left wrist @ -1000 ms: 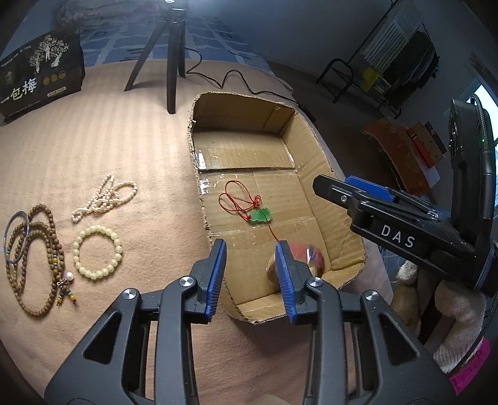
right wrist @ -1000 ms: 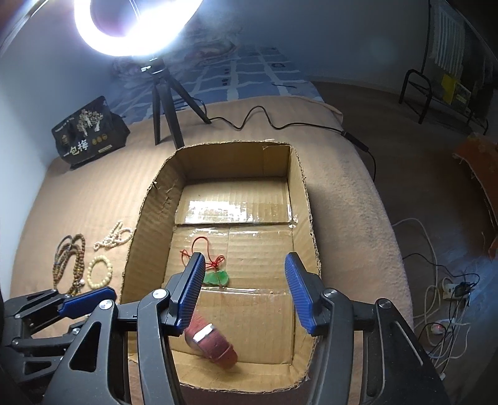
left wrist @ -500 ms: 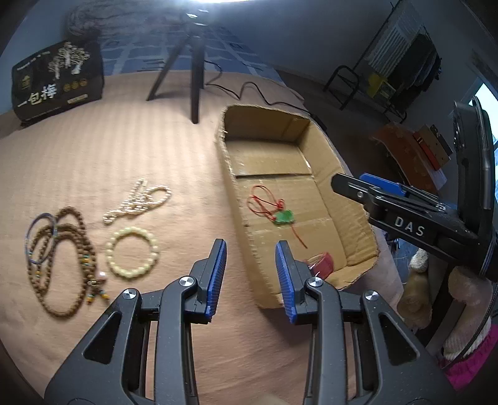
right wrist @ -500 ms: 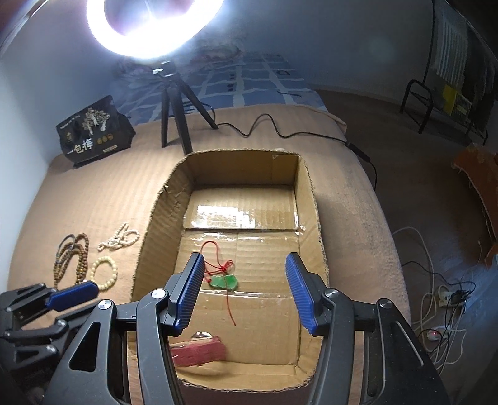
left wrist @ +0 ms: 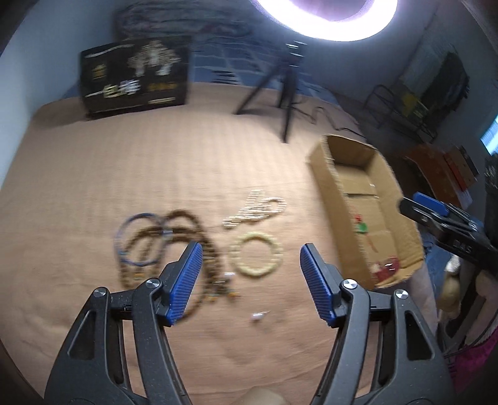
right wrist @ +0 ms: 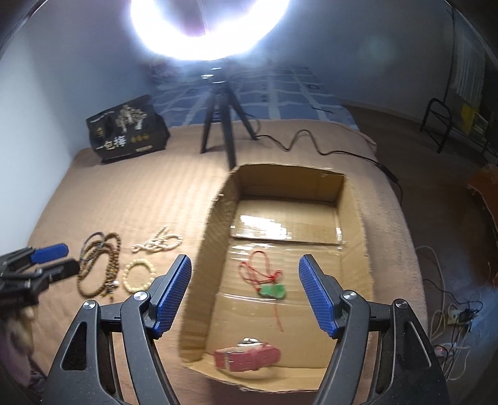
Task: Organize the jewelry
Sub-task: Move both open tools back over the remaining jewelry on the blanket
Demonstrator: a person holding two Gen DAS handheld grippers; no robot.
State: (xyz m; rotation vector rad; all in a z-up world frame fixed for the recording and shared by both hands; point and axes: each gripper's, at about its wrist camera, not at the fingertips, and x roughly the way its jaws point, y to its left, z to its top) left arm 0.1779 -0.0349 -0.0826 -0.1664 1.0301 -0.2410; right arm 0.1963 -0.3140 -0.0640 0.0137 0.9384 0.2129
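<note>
The left gripper point(left wrist: 250, 282) is hanging wide open over the yellow bead bracelet point(left wrist: 256, 254) lying on the bed point(left wrist: 155, 174). It looks light and bendy, so pinching one side should work. The right gripper point(right wrist: 246, 299) is open too.

You face a bright ring light point(right wrist: 205, 28) on a black tripod point(right wrist: 222, 121), standing on a tan bedspread point(right wrist: 149, 193). Behind lie pale blue walls point(right wrist: 62, 68); to your right, a dark floor point(right wrist: 435, 187) and a black metal rack point(right wrist: 448, 124)
</note>
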